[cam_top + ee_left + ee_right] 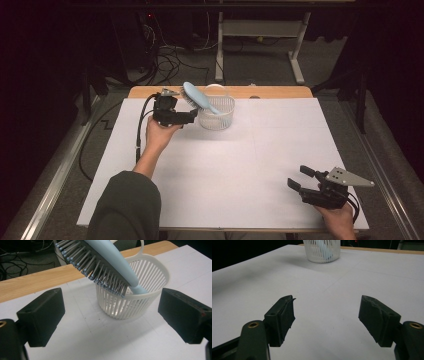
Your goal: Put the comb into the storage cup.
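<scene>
The light blue hairbrush (196,97) stands tilted in the white slatted basket (217,118), with its handle down inside the basket and its head leaning out over the rim, toward the left gripper (192,116). In the left gripper view the brush (105,263) passes above and ahead of the jaws, its bristles turned down toward the table, and its handle enters the basket (147,290) near the rim. The left gripper is released: its two black jaws stand wide apart, they hold nothing, and the brush is in front of them, not between them. The basket stands just ahead of this gripper, a little toward its right jaw, on the white sheet (240,170) that covers the table; behind the basket the wooden edge of the table (280,92) is seen. The person's left hand (159,134) holds the gripper from below, and a black cable (141,125) goes from it back along the forearm. The right gripper (299,178) is well apart from the basket, at the near right corner of the sheet. Its jaws are also spread open and empty, with only the white sheet (324,290) between them, and in the right gripper view the basket (322,250) shows far ahead of them.
</scene>
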Demonstrator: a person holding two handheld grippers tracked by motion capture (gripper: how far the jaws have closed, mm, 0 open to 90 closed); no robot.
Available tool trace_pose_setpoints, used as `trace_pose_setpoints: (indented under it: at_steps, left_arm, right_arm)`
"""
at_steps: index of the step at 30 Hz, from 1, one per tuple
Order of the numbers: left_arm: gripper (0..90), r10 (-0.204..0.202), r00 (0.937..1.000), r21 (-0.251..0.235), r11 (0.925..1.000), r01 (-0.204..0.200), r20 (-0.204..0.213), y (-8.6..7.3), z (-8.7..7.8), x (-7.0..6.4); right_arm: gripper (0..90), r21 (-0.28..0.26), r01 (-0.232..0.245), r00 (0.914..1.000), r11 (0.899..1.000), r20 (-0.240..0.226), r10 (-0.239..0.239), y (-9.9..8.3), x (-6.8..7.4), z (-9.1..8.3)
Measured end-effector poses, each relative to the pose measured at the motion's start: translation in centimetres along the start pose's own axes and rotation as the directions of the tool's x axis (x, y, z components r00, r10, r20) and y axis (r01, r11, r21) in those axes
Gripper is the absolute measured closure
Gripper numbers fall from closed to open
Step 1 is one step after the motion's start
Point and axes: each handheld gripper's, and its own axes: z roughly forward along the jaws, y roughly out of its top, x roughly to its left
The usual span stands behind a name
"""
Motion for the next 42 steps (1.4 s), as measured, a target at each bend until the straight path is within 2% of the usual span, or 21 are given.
trace_pose_setpoints:
  at_steps: [6, 9, 18, 28, 42]
  left_arm:
    - [6.5, 0.026, 0.9997, 0.010, 0.9996, -0.026, -0.001, -0.4, -0.4, 0.0]
    - [6.5, 0.022, 0.9997, -0.012, 0.9997, -0.022, 0.004, -0.5, -0.8, 0.0]
    - [6.6, 0.024, 0.9996, -0.026, 0.9994, -0.024, 0.013, -1.2, -1.5, 0.2]
    - [6.6, 0.058, 0.9979, -0.047, 0.9973, -0.056, 0.029, -1.5, -2.5, -0.4]
    - [6.5, 0.060, 0.9976, -0.059, 0.9966, -0.058, 0.033, -2.4, -3.2, -0.3]
  right_arm:
    - [28.8, -0.002, 0.000, 1.0000, 1.000, 0.000, 0.000, 0.0, 0.0, 0.0]
    - [28.8, -0.003, 0.000, 1.0000, 1.000, 0.001, 0.000, 0.0, 0.0, 0.0]
    - [28.8, -0.001, 0.000, 1.0000, 1.000, 0.002, 0.000, 0.0, -0.1, 0.0]
    - [28.8, 0.001, 0.000, 1.0000, 1.000, 0.006, 0.000, 0.0, 0.0, 0.0]
    - [28.8, 0.001, 0.001, 1.0000, 1.000, 0.006, -0.001, 0.0, -0.1, 0.0]
